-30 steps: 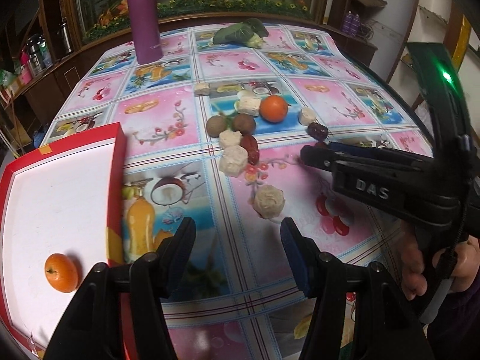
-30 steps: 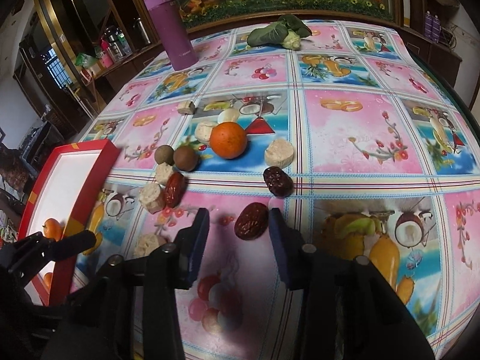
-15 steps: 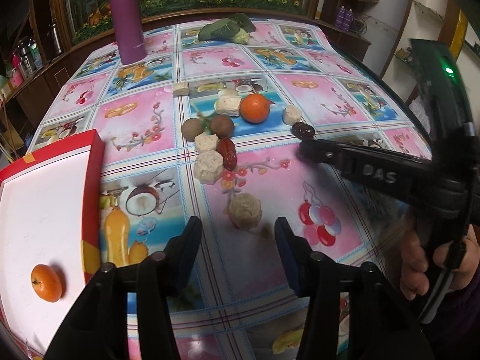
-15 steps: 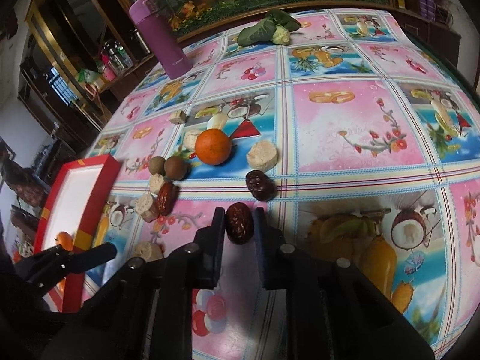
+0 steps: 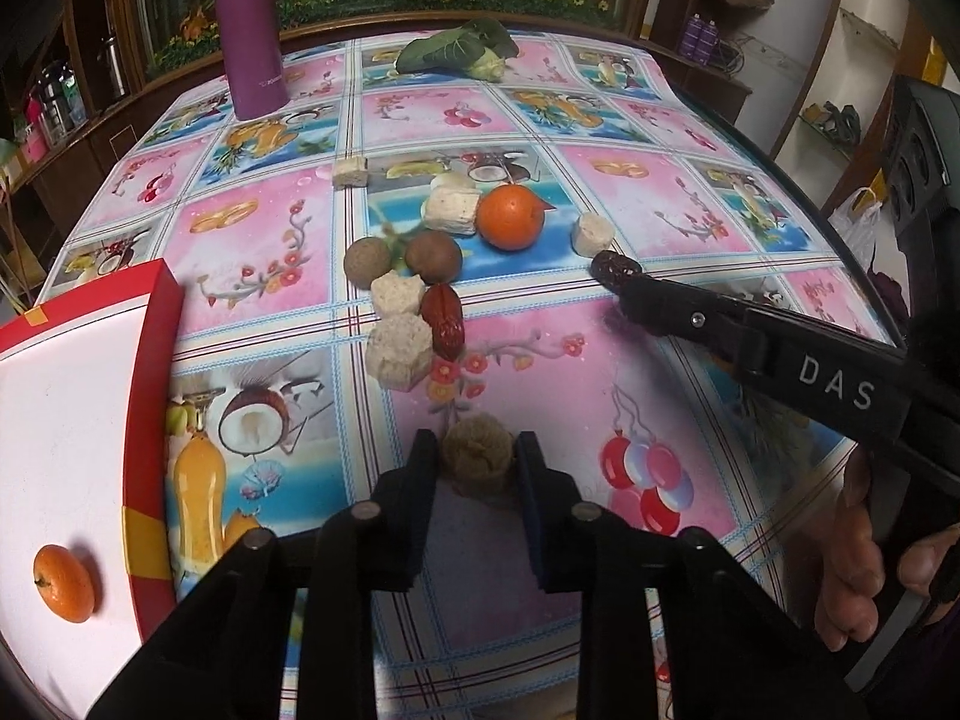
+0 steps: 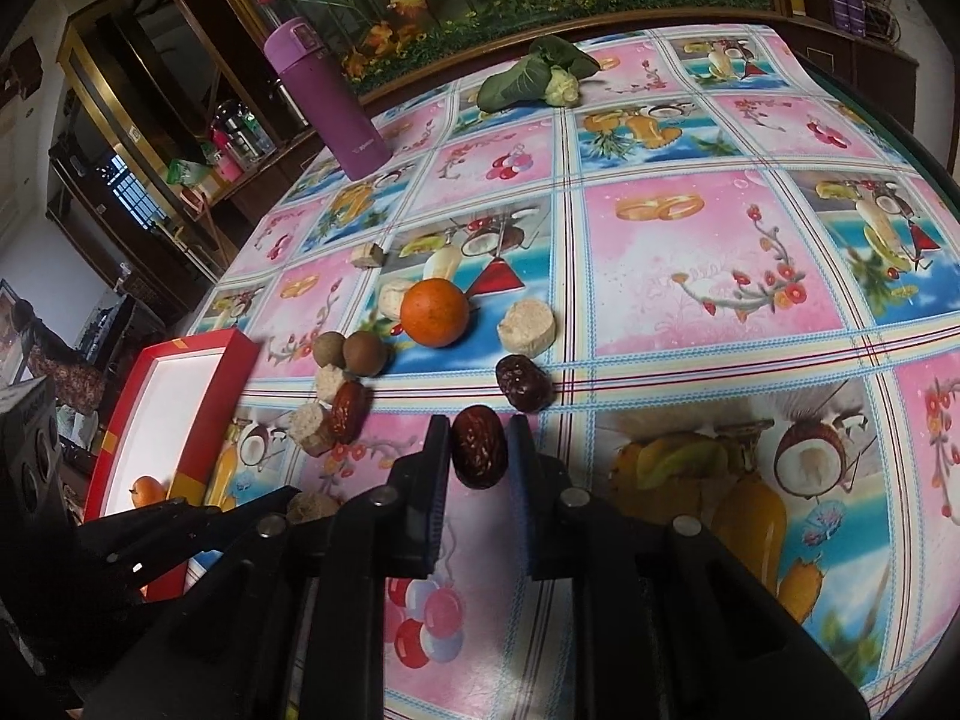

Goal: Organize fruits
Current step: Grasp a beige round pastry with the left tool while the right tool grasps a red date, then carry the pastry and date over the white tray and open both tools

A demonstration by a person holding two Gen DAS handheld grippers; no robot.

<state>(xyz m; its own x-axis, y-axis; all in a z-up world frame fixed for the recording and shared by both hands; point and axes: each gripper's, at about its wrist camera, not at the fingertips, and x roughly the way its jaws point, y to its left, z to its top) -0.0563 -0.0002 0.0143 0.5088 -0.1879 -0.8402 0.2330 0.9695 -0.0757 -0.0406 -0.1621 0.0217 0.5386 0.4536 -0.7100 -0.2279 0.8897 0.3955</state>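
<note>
Fruits are spread near the middle of the surface point(image 5: 690, 216), apart from one small orange point(image 5: 63, 583) already lying in the red-rimmed tray point(image 5: 153, 396) at the left edge. That tray is judged to be the collection point.

Right gripper point(image 6: 479, 450): fingers drawn narrow on a dark red date point(image 6: 479, 447), gripped across its short axis with the long axis upright. Whether the date is clear of the surface cannot be told.

Left gripper point(image 5: 477, 462): fingers drawn in against a pale, rough lump point(image 5: 478, 459), one pad on each flank. The lump appears to sit on the surface; the identity of the lump cannot be settled.

View comparison:
- Left wrist view: the tray interior and its orange are shown plainly, and the right gripper is seen side-on with the date at its tip.
- Right wrist view: a second dark date point(image 6: 523, 383) is shown just beyond the held one, beside a large orange point(image 6: 434, 312). The tray is seen edge-on only.

Both grips are judged to be a simultaneous two-handed pick.
</note>
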